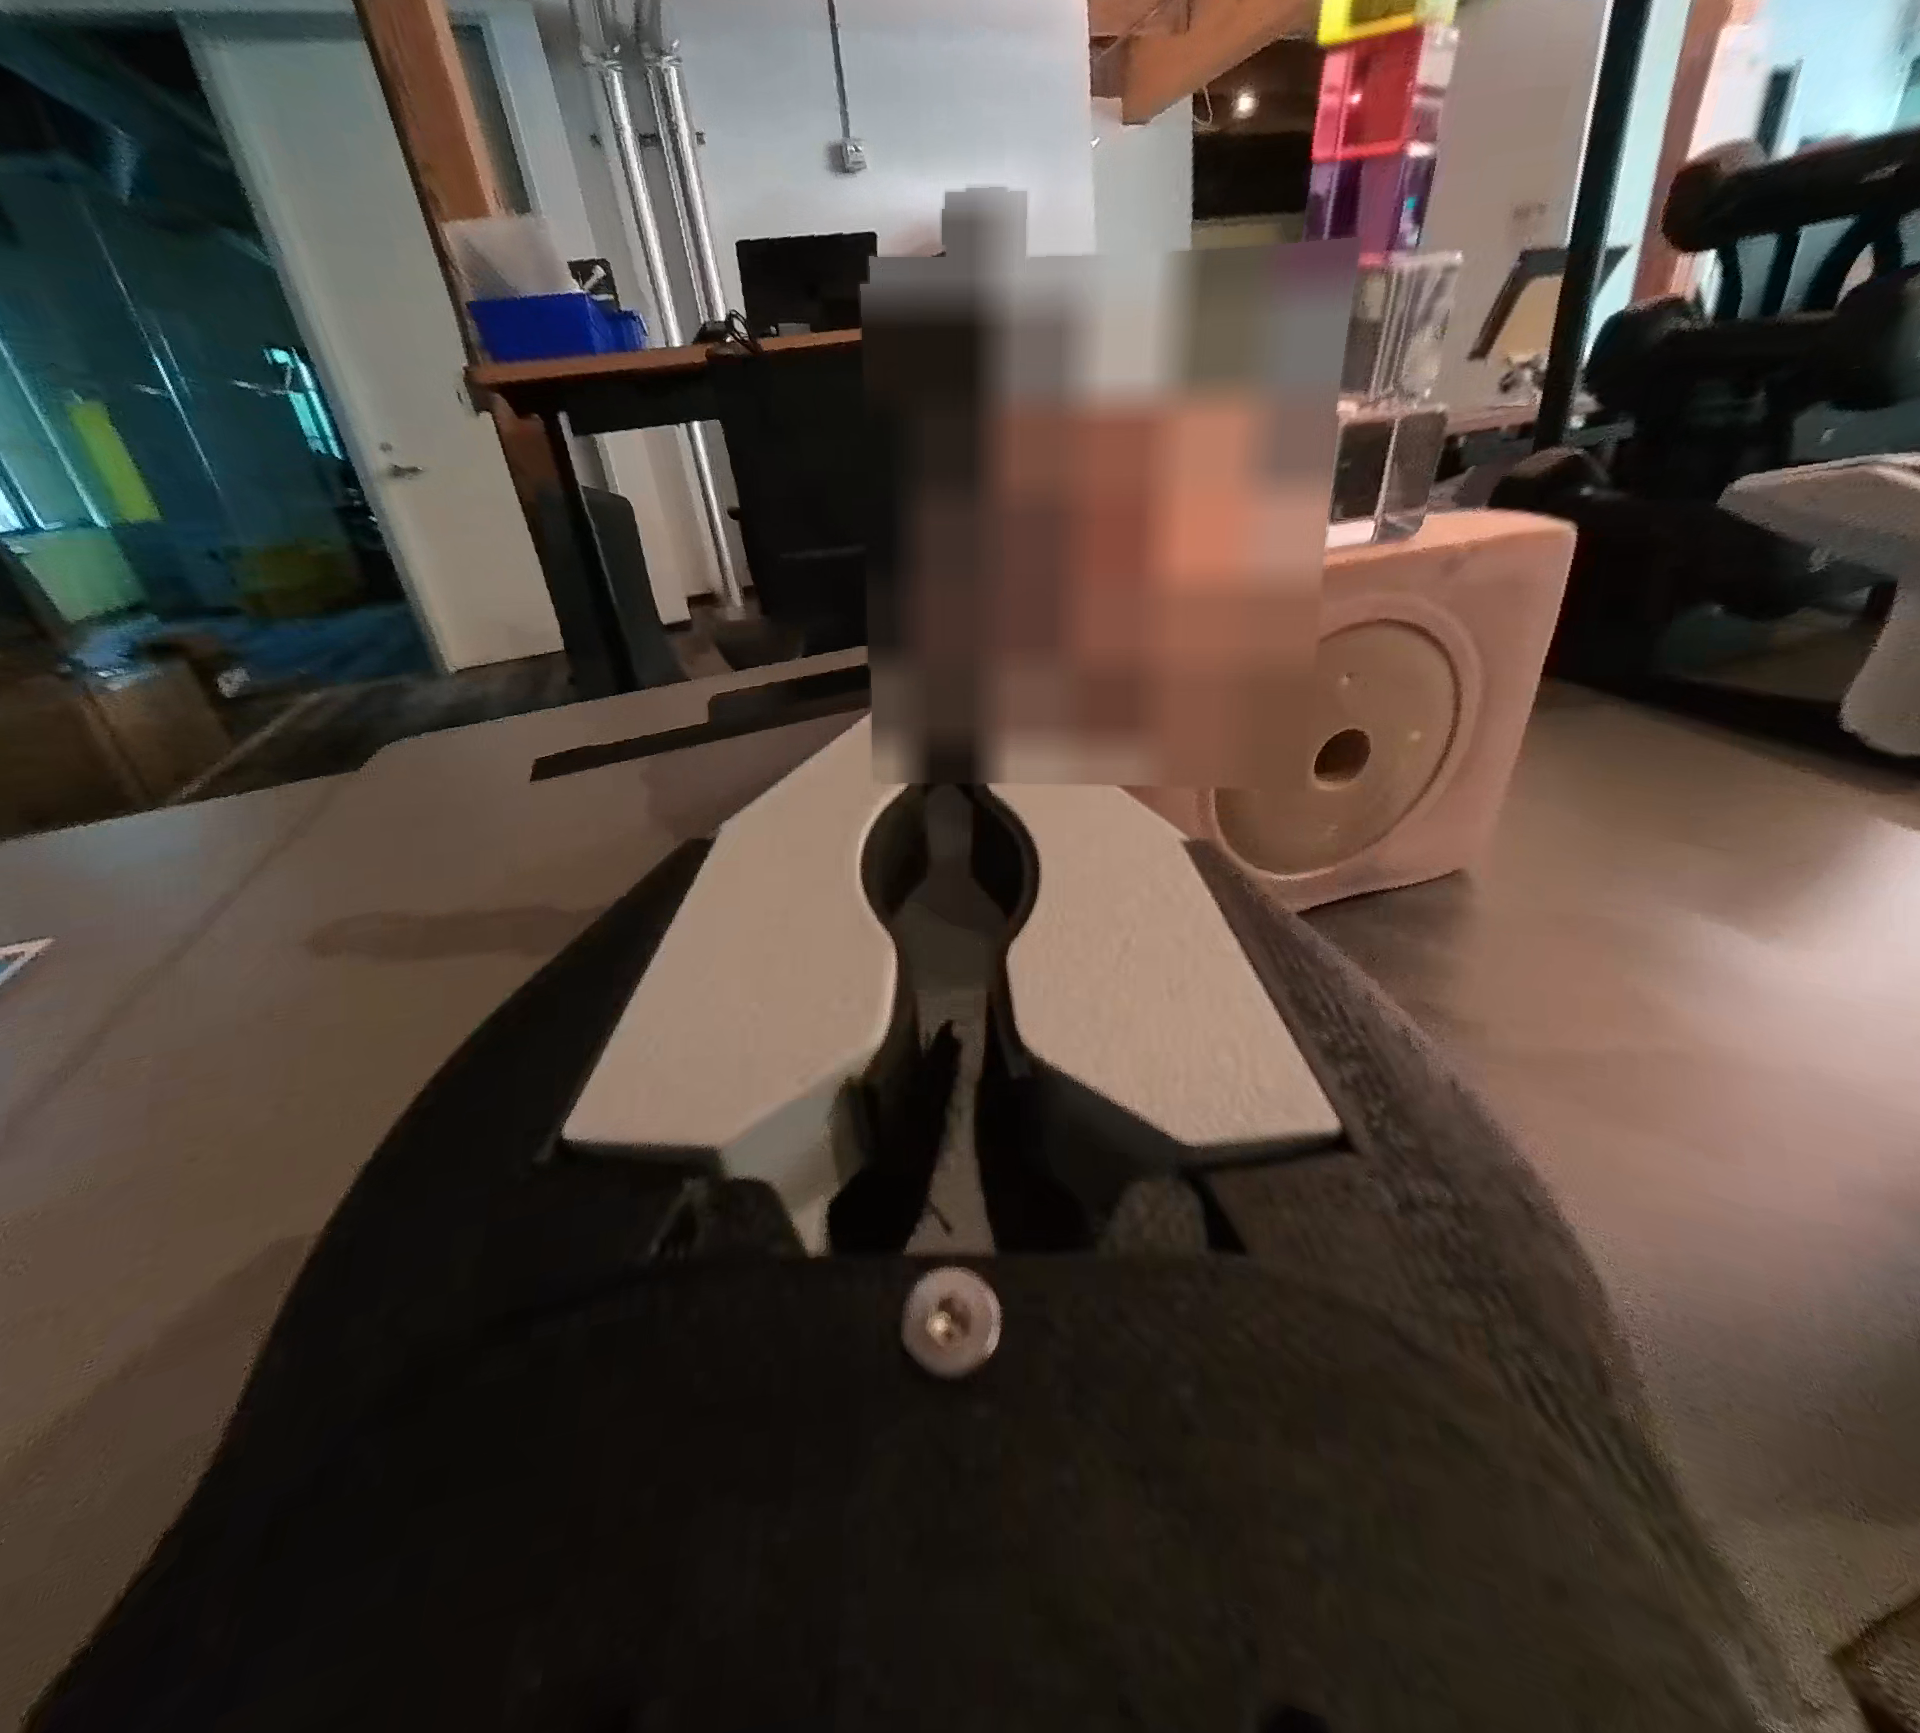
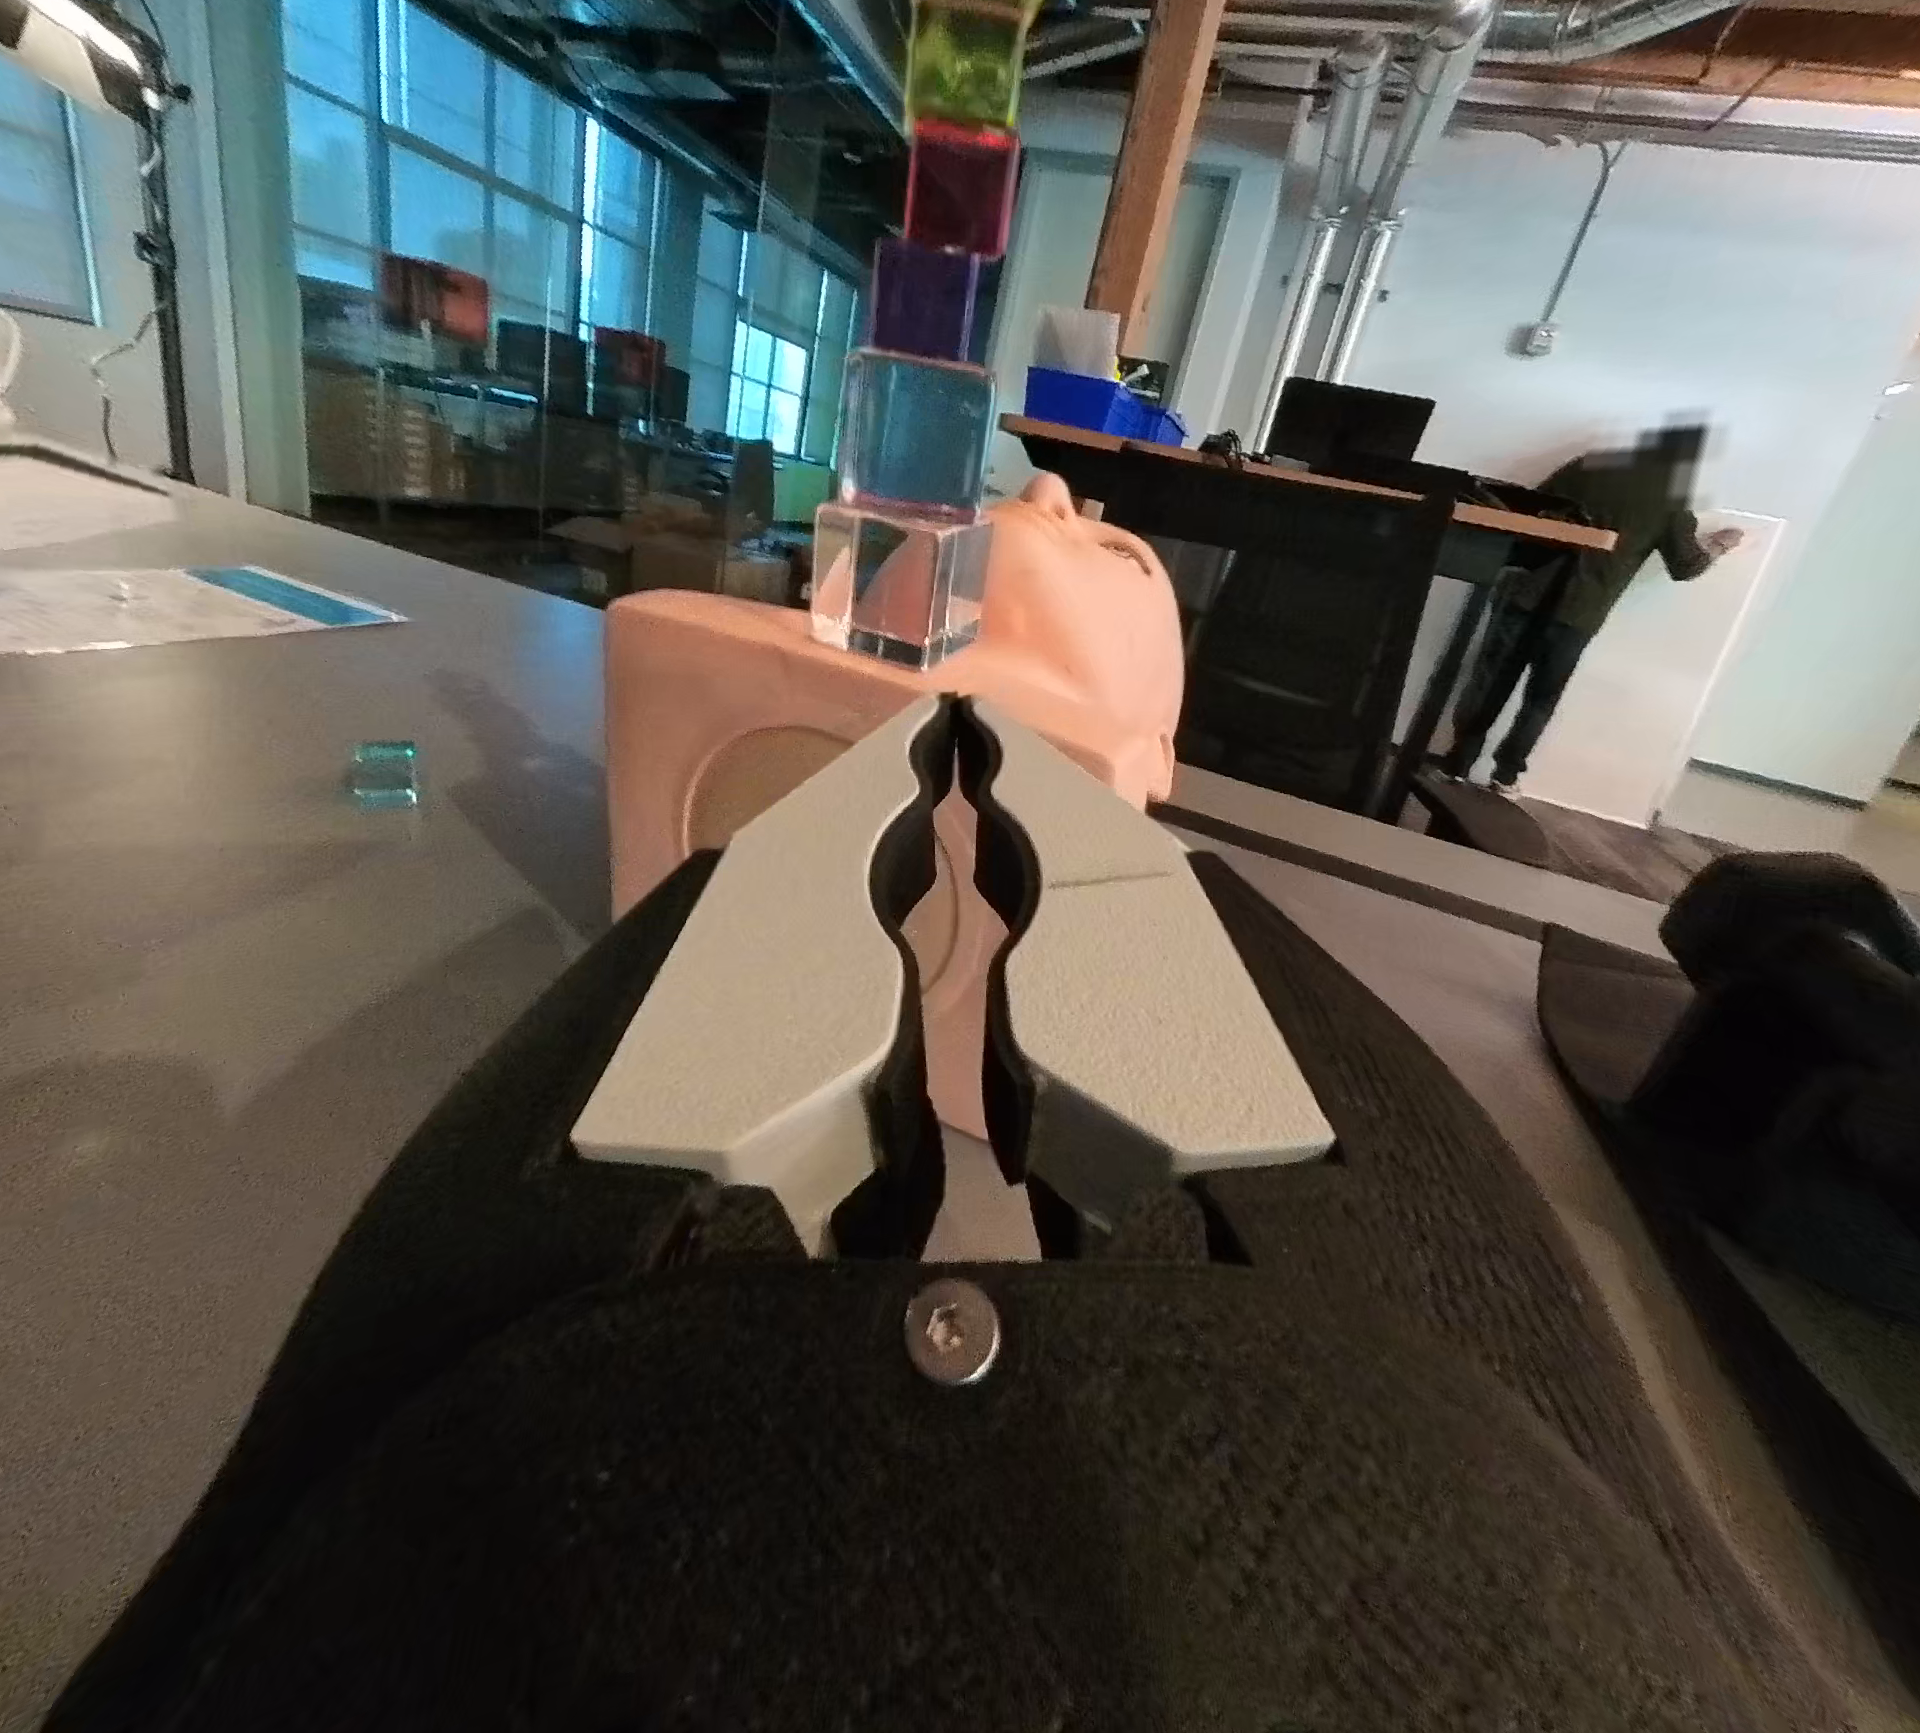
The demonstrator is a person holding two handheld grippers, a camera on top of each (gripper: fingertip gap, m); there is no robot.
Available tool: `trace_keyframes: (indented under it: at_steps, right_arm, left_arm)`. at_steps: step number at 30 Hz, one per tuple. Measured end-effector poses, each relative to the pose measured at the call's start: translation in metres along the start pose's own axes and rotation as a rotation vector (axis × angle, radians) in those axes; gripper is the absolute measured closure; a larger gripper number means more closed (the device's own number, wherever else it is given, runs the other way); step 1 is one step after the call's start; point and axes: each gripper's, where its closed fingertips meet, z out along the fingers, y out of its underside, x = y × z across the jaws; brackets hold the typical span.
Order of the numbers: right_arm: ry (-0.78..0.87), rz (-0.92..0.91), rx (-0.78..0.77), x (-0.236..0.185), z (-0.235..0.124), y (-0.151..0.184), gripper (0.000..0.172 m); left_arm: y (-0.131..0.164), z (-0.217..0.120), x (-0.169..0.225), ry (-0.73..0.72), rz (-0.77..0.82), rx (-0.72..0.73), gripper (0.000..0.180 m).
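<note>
Right wrist view: the right gripper (image 2: 951, 701) is pressed together on nothing, just before a manikin (image 2: 790, 717) bearing a cube stack (image 2: 940, 312); a green tile (image 2: 384, 769) is shown only here. In the left wrist view, the left gripper (image 1: 951, 790) tips are hidden by mosaic.

The left gripper (image 1: 951, 790) points at a pink moulded block with a round recessed disc (image 1: 1382, 727) on the grey table (image 1: 312, 1008); its fingertips are hidden.
</note>
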Motion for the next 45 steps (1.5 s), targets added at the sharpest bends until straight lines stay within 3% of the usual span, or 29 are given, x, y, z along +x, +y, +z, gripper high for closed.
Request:
trace_keyframes:
  at_steps: [4, 10, 16, 22, 31, 37, 45]
  right_arm:
    - [0.033, -0.006, -0.03, 0.001, -0.003, 0.005, 0.172]
    - [0.072, 0.022, -0.08, -0.012, -0.013, 0.0, 0.172]
    - [0.064, 0.087, -0.152, -0.04, -0.04, -0.023, 0.172]
    - [0.087, 0.099, -0.337, -0.075, -0.078, -0.027, 0.172]
    - [0.045, 0.036, -0.277, -0.116, -0.114, -0.072, 0.172]
    - [0.032, 0.039, -0.248, -0.116, -0.114, -0.067, 0.172]
    - [0.014, 0.099, -0.243, -0.08, -0.088, -0.042, 0.172]
  left_arm:
    - [0.012, 0.006, 0.003, 0.017, 0.054, 0.016, 0.18]
    - [0.004, 0.01, 0.035, 0.166, -0.066, -0.005, 0.18]
    - [-0.009, -0.03, 0.078, 0.254, -0.106, -0.123, 0.18]
    - [-0.005, -0.075, 0.098, 0.196, -0.079, -0.285, 0.18]
    - [-0.03, -0.123, 0.107, 0.128, -0.038, -0.249, 0.18]
    - [-0.038, -0.119, 0.117, 0.164, -0.05, -0.223, 0.18]
    - [-0.051, -0.078, 0.113, 0.188, -0.056, -0.1, 0.18]
